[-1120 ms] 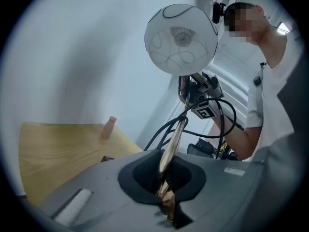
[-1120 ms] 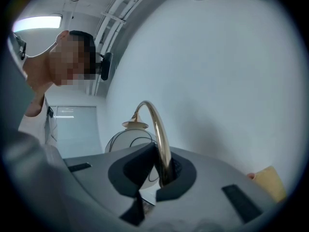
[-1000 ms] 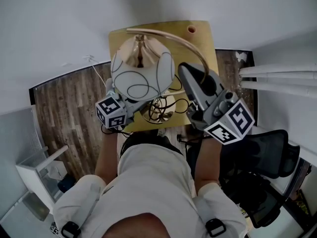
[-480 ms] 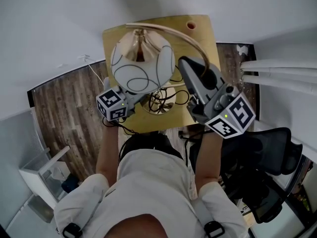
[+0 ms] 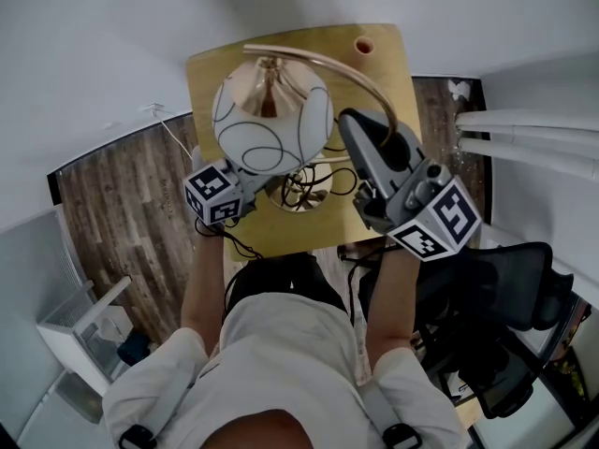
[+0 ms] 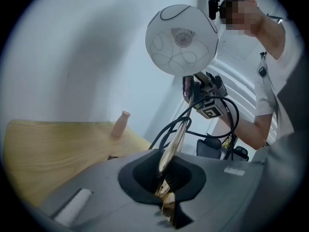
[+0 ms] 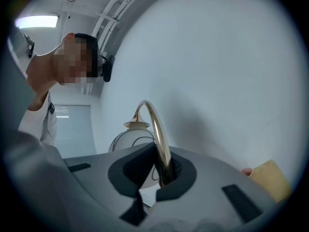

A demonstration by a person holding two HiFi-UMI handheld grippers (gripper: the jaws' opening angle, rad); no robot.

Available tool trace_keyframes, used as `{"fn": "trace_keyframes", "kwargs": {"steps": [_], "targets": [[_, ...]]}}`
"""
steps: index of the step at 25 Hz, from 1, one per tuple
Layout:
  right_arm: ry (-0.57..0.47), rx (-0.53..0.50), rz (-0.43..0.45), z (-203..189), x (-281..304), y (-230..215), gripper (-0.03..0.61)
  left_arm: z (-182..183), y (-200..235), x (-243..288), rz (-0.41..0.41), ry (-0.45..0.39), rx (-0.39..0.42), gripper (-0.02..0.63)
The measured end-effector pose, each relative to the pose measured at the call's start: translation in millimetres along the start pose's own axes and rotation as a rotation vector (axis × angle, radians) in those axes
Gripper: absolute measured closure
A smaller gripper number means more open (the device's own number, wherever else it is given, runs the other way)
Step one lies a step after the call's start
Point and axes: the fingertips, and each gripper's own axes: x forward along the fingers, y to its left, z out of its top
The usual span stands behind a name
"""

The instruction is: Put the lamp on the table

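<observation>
The left gripper (image 6: 166, 199) and right gripper (image 7: 164, 170) are each clamped on the brass stem of the lamp (image 5: 271, 120), which is over the table (image 5: 393, 73) — I cannot tell if its base touches. Probably left to do — setting down, letting go.

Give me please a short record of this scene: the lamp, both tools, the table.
lamp: white globe shade, curved brass arm, held over the table
left tool: shut on the lamp's brass stem
right tool: shut on the curved arm
table: light wood, small pink vase at its far corner
contact: cannot tell whether the lamp rests on the table
</observation>
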Motion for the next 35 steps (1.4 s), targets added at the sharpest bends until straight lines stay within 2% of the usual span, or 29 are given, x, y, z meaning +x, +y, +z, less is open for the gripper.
{"fn": "trace_keyframes", "kwargs": {"steps": [17,35], "targets": [[0.03,0.02,-0.033,-44.4,6.4,-25.0,0.577,-35.6,30.7,12.5,-0.023,0.008,-0.02,0.611],[0.067,0.029,-0.063,-71.3,0.0,-31.2,0.577,-60.1,37.6,17.8,-0.028,0.029,-0.023,0.611]]}}
